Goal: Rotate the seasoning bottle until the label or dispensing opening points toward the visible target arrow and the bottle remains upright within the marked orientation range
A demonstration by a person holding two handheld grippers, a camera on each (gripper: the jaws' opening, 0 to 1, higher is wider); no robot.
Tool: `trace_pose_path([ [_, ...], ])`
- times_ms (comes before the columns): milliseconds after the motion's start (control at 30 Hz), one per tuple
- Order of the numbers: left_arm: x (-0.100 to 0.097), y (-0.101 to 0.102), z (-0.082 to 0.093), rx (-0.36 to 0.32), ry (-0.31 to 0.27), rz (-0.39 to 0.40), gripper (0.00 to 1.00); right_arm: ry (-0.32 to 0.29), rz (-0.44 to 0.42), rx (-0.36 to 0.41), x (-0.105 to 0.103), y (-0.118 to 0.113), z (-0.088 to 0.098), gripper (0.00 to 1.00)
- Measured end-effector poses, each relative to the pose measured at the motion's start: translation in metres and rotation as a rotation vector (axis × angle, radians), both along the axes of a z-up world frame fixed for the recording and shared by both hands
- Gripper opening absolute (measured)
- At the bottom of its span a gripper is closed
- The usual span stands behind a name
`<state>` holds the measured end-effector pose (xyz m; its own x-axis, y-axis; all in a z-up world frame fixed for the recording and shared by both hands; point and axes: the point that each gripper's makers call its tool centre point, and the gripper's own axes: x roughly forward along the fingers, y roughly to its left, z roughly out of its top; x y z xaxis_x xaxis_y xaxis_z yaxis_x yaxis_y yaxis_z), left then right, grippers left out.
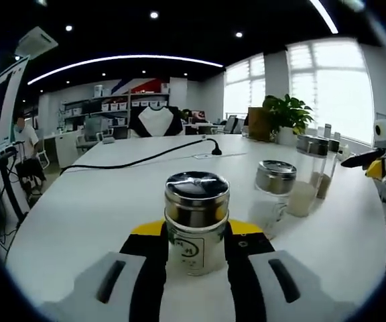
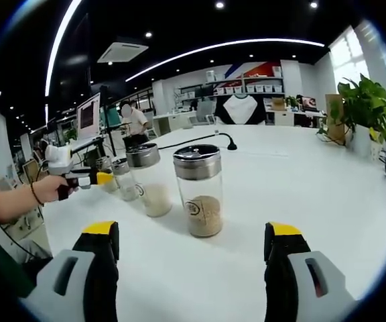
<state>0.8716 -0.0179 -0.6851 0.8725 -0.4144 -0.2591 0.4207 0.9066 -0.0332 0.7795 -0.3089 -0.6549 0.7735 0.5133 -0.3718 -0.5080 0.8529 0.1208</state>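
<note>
Two jaws clamp one seasoning bottle (image 1: 196, 221) on an office's white table (image 1: 79, 208); right jaws gape.

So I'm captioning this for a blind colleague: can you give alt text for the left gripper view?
A metal-capped seasoning bottle stands upright on a white table between the left gripper fingers. Two more bottles stand to its right, a black cable runs behind, and a potted plant sits beyond.

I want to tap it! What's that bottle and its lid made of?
The bottle looks like clear glass or hard plastic, since you can see the seasoning through it. Its lid looks like shiny brushed metal, catching the ceiling lights.
</note>
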Motion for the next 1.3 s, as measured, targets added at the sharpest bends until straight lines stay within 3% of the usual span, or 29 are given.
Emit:
trace_pose_path([
  [533,0.0029,0.0051,-0.0014,-0.004,-0.005,0.189,0.34,0.006,-0.016,0.001,0.0003,-0.0037,-0.0019,0.91],
  [1300,0.0027,0.0090,-0.0034,0.013,0.027,0.277,0.34,0.007,-0.028,0.004,0.0010,-0.0062,-0.0016,0.91],
])
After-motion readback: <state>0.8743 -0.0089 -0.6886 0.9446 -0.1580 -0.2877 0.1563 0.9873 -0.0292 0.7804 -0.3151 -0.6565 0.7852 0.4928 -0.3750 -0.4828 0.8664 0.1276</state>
